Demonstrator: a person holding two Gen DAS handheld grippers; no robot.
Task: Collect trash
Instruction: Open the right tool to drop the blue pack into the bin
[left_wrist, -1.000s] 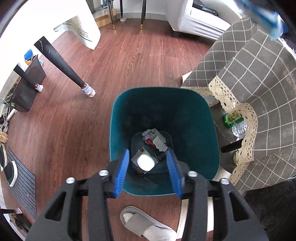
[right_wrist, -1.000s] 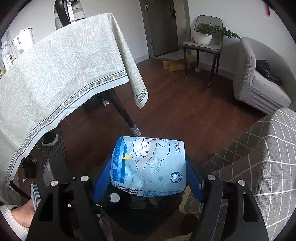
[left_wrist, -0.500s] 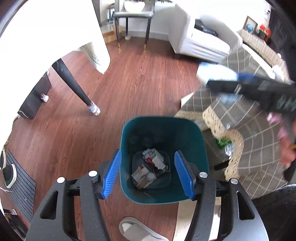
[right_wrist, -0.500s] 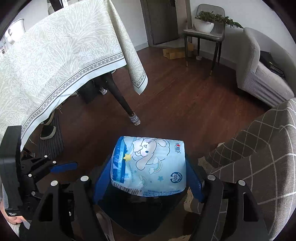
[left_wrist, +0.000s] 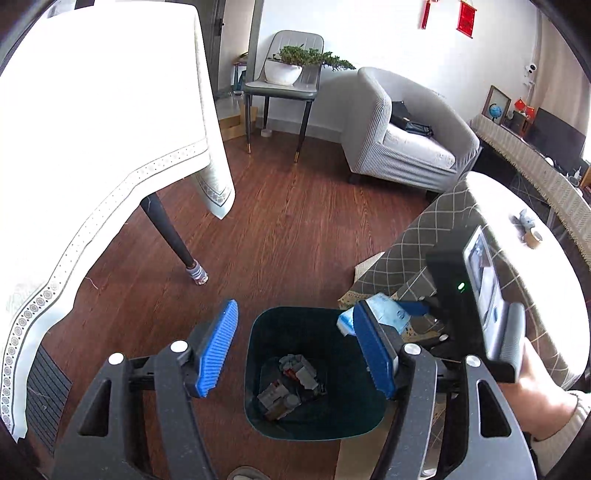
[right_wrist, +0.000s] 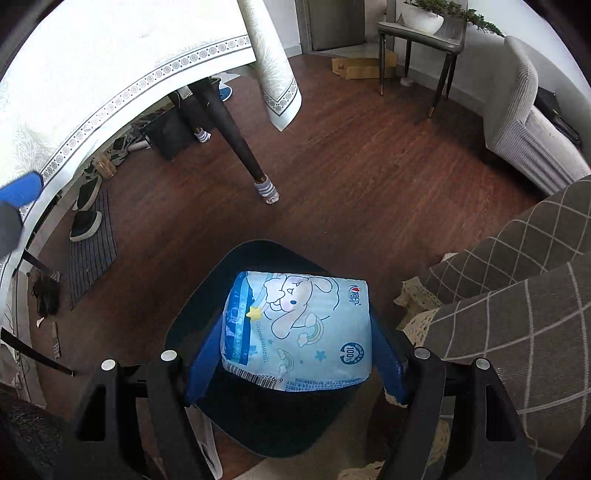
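A teal bin (left_wrist: 258, 369) stands on the wood floor with several scraps of grey and red trash (left_wrist: 291, 380) at its bottom. My left gripper (left_wrist: 295, 310) hovers high above it, its jaws opening with nothing between them. My right gripper (right_wrist: 297, 328) is shut on a light-blue tissue pack (right_wrist: 299, 325) printed with a cartoon dog, held over the bin's dark mouth (right_wrist: 192, 314). In the left wrist view that pack (left_wrist: 384, 312) hangs at the bin's right rim, and a hand (left_wrist: 543, 384) holds the right gripper's handle.
A table under a white cloth (left_wrist: 92, 147) stands left, its dark leg (left_wrist: 173, 236) near the bin. A grey checked cloth (left_wrist: 443, 229) covers furniture at right. Behind are an armchair (left_wrist: 406, 140) and a chair with a plant (left_wrist: 291, 74). Shoes lie on a mat (right_wrist: 88, 236).
My left gripper has risen away from the bin and widened its jaws; the white-capped item seen between them now lies in the bin. The right gripper has come down over the bin with the pack.
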